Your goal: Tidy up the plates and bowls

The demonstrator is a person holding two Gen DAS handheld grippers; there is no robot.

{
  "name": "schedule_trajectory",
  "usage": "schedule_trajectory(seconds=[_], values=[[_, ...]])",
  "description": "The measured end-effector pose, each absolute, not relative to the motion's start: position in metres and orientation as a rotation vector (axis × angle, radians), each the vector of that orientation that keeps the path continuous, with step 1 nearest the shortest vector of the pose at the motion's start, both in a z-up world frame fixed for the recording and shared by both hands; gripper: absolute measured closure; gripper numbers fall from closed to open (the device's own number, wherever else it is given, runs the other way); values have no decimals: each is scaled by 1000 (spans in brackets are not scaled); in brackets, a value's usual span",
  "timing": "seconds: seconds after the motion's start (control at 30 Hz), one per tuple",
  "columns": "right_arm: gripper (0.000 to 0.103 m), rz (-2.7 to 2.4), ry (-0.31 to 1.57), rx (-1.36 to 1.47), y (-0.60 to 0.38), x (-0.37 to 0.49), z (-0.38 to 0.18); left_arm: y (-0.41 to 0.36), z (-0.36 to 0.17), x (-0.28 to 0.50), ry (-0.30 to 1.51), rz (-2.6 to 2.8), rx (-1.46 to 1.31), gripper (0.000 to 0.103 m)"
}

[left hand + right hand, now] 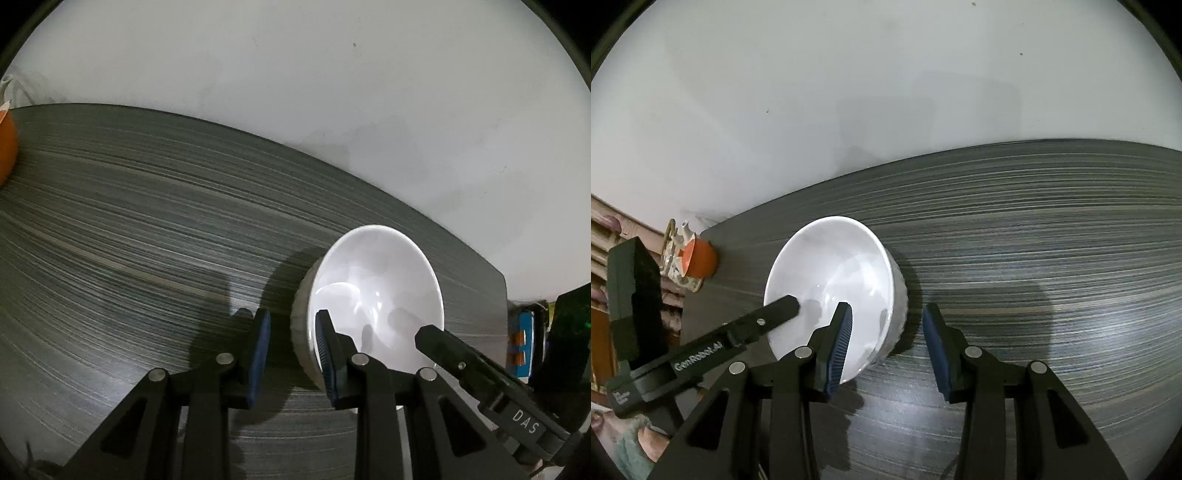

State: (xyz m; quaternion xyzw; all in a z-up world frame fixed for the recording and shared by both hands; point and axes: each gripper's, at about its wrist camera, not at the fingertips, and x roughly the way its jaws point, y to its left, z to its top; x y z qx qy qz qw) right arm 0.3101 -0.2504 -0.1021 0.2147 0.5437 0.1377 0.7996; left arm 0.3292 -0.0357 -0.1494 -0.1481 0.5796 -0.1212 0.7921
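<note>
The left claw [291, 354] straddles one side of the white bowl [376, 295], one blue pad inside and one outside the wall. I cannot tell if the pads press on it. The right claw [886, 347] straddles the other side the same way, and its outer pad stands a little apart from the wall. Both claws are fairly narrow.

The bowl sits upright on the dark striped tabletop [1034, 240], near the far edge where the white wall [849, 92] begins. To each side of the bowl the tabletop is bare for a long way. An orange cup [700, 260] stands at the tabletop's corner, well apart from the bowl.
</note>
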Motion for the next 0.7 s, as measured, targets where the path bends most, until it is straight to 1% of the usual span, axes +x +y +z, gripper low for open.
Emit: schedule_trajectory(seconds=[0.13, 0.27, 0.43, 0.7], values=[[67, 288, 1172, 454, -248, 310, -107, -31, -148, 329, 1237, -265, -321, 77], [74, 288, 1182, 461, -240, 310, -112, -30, -146, 324, 1229, -270, -290, 77], [81, 301, 1183, 467, -237, 307, -111, -28, -145, 315, 1240, -283, -290, 80], [82, 298, 1203, 472, -231, 294, -108, -21, -143, 302, 1263, -290, -267, 81]])
